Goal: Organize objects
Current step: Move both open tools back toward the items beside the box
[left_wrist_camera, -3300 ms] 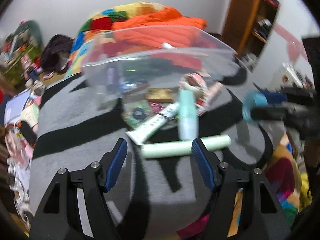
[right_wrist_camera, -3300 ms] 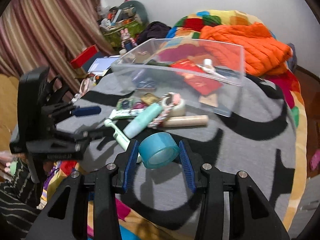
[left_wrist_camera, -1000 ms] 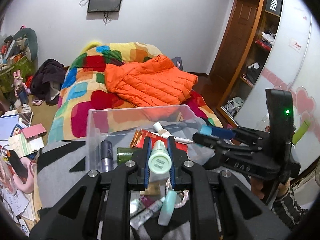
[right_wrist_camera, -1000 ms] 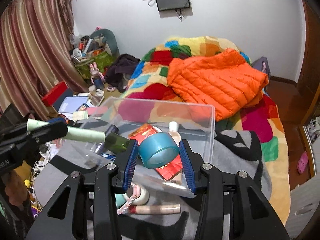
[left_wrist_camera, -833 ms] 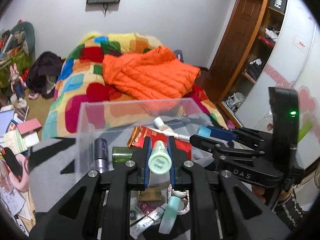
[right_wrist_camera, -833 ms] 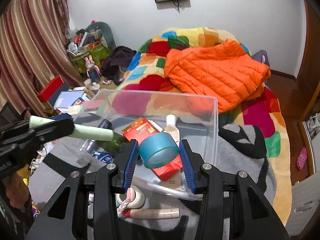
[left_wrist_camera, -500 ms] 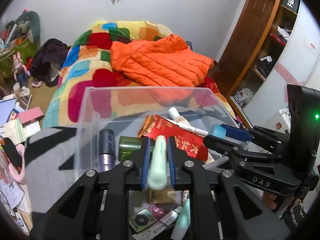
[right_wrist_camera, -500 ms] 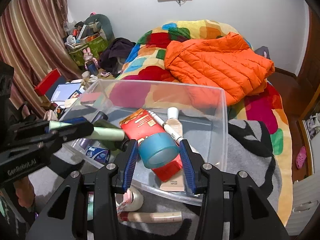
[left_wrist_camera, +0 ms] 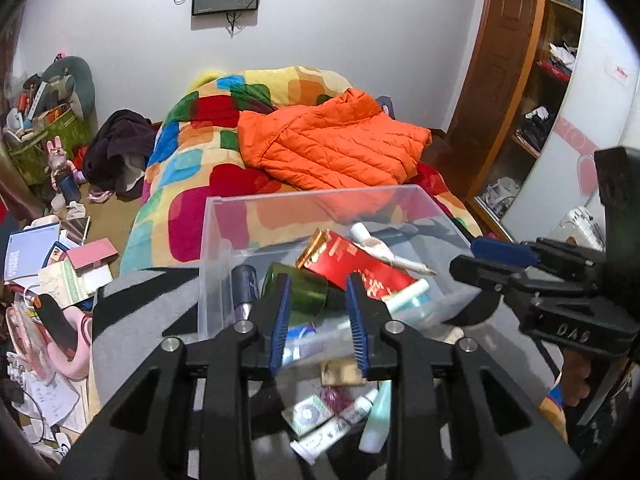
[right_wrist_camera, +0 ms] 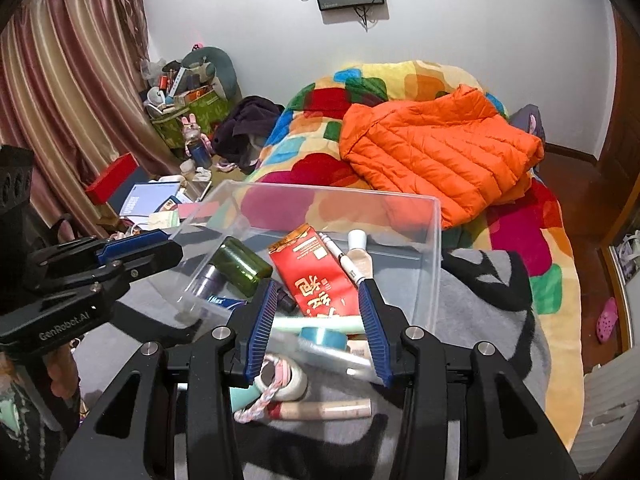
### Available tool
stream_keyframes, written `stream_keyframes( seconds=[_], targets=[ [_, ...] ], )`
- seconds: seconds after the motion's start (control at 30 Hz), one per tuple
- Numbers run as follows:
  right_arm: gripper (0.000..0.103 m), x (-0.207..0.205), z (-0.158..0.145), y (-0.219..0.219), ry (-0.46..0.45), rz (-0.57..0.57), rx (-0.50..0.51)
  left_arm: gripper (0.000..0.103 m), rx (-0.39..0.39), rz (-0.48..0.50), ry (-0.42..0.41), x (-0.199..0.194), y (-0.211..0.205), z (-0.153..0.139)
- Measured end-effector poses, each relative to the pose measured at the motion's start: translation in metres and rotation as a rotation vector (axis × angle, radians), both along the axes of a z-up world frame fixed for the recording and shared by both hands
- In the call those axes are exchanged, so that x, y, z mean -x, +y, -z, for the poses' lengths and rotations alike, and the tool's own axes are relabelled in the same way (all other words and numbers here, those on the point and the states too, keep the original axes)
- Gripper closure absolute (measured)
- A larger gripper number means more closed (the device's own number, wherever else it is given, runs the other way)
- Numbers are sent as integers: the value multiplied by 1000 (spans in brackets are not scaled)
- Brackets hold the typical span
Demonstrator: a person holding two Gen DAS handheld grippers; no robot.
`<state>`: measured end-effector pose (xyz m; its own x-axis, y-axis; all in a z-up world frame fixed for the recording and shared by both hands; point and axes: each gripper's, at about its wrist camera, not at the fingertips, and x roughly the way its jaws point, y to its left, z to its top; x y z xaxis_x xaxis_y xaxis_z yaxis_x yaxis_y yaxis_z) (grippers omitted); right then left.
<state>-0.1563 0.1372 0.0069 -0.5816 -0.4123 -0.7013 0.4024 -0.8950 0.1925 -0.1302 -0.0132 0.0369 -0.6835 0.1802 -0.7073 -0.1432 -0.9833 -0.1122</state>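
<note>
1. Step in hand: depositing items into the clear rectangular plastic bin (left_wrist_camera: pixel 312 194). Both grippers are hanging over its near wall, pointing down into it.
2. The left gripper (left_wrist_camera: pixel 318 300) is opening its jaws; nothing is sitting between the blue pads. The pale mint-green cylindrical tube (left_wrist_camera: pixel 408 296) is lying inside the bin beside the red printed carton (left_wrist_camera: pixel 352 264), clear of the pads.
3. The right gripper (right_wrist_camera: pixel 318 292) is standing with its jaws parted. The blue-green roll of tape (right_wrist_camera: pixel 324 336) is lying low in the bin, against the mint tube and touching neither pad.
4. Judgement: both items are looking delivered, so this deposit is finishing.
5. Items remaining outside, on the grey and black blanket (right_wrist_camera: pixel 480 312) just before the bin: a white tape roll with a braided pink cord (right_wrist_camera: pixel 280 380), a beige cosmetic tube (right_wrist_camera: pixel 324 410), and a pale teal bottle (left_wrist_camera: pixel 378 420).
6. Next move is calling for lifting both grippers clear of the bin wall, then lining open jaws across one loose item each.
</note>
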Motion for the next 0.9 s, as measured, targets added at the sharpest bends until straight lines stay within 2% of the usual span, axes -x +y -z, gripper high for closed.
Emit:
stream_keyframes(
  seconds=[0.23,0.4,0.5,0.67,0.83,0.87,0.9],
  targets=[
    [64,-26,9,2,-24,-20,10,60,51,13,-31,-29,1,19],
    [64,-41,30,-3,-74,-37,-7,59,82,27,-99,-44,-1,46],
    [64,-46,45,-6,-128,-54,16,59,72,31,-145,-52,-3,64],
    [64,-49,62,-18,-169,-79,11,59,37,21,-205,-60,-8,87],
    [64,-45,74,-27,-189,-76,6,60,0,29,-211,-70,-6,95],
    [66,-45,73,-28,-175,-72,3,60,-4,32,-208,-72,-5,95],
    [76,-46,73,-30,-172,-73,2,60,-10,40,-207,-74,-3,95]
  ],
)
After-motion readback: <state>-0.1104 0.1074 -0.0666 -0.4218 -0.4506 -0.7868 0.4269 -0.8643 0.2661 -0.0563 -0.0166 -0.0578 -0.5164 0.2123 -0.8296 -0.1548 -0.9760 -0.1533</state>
